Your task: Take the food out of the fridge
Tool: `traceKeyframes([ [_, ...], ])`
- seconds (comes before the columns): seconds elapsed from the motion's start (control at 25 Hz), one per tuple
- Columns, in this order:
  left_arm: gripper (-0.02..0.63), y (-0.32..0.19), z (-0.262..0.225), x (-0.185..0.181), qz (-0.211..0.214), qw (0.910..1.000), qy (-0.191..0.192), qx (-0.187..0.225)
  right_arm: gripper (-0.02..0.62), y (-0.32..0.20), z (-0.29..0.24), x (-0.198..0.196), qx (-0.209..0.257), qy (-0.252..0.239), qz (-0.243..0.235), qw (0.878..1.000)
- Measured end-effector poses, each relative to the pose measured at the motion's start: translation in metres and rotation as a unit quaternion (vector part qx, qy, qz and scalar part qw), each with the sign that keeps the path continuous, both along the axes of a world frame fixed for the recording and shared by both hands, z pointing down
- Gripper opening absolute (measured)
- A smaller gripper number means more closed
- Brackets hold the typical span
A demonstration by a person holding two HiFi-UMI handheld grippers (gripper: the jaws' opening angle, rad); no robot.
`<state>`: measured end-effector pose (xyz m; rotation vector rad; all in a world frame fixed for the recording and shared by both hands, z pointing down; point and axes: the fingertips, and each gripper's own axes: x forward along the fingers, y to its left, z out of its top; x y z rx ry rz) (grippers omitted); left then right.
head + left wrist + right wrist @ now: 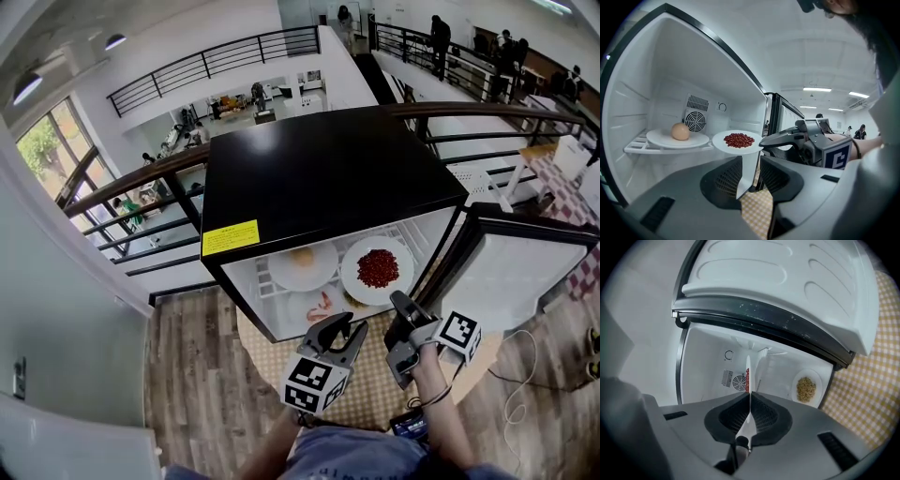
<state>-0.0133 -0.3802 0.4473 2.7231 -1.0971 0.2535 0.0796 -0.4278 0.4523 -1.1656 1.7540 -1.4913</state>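
From the head, looking down: a small black fridge (328, 178) with a yellow sticker (230, 237) on its top, door (534, 272) wide open on the right, all on a checked mat (375, 375). Inside, up high, two white plates side by side: plate with a round tan ball (286, 272) on the left, plate of red beans (352, 272) on the right. Lower down, a plate of pink food (305, 302). Right tongs (398, 302) reaching to the near rim of the plate of red beans. Left tongs (345, 328) just beside them, in front of the fridge, touching nothing.

From the left tongs: left tongs (751, 161) with jaws a little apart and nothing pinched, only fridge wall and mat in the gap. Ahead, the plate with a round tan ball (658, 138) on the top shelf (635, 147), near a round fan (695, 122) in the back wall. Plate of red beans (738, 151) right next to it, at the front of the fridge, its rim squeezed by the right tongs (764, 140) coming in from the right.

From the right tongs: picture tipped sideways. Right tongs (750, 397) closed tight on the thin white rim of the plate of red beans (748, 376), seen edge-on, a bit of red showing. Further in, a plate of yellow grains (806, 373) inside the fridge. Door (787, 282) across the top, mat (862, 394) at the right.
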Motion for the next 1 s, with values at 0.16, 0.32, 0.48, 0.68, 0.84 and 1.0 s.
traceKeyframes([
  [0.16, 0.118, 0.008, 0.002, 0.003, -0.001, 1.0, -0.002, -0.001, 0.02, 0.015, 0.001, 0.0, 0.001, -0.011, -0.008, 1.0],
  [0.32, 0.118, 0.016, 0.005, 0.004, -0.007, 0.9999, 0.001, -0.008, 0.02, 0.03, 0.001, 0.001, 0.005, -0.004, -0.018, 1.0],
  [0.48, 0.118, 0.025, 0.005, 0.009, -0.008, 0.9999, 0.004, -0.012, 0.02, 0.043, 0.006, 0.004, -0.001, -0.021, -0.022, 1.0],
  [0.68, 0.118, 0.038, 0.007, 0.014, -0.013, 0.9998, 0.002, -0.015, 0.02, 0.058, 0.006, 0.01, 0.001, -0.023, -0.031, 0.999],
  [0.84, 0.118, 0.05, 0.009, 0.018, -0.017, 0.9997, -0.004, -0.018, 0.02, 0.071, 0.006, 0.015, 0.003, -0.033, -0.037, 0.999],
  [1.0, 0.118, 0.064, 0.011, 0.02, -0.026, 0.9994, -0.007, -0.022, 0.02, 0.085, 0.007, 0.019, 0.003, -0.038, -0.046, 0.998],
])
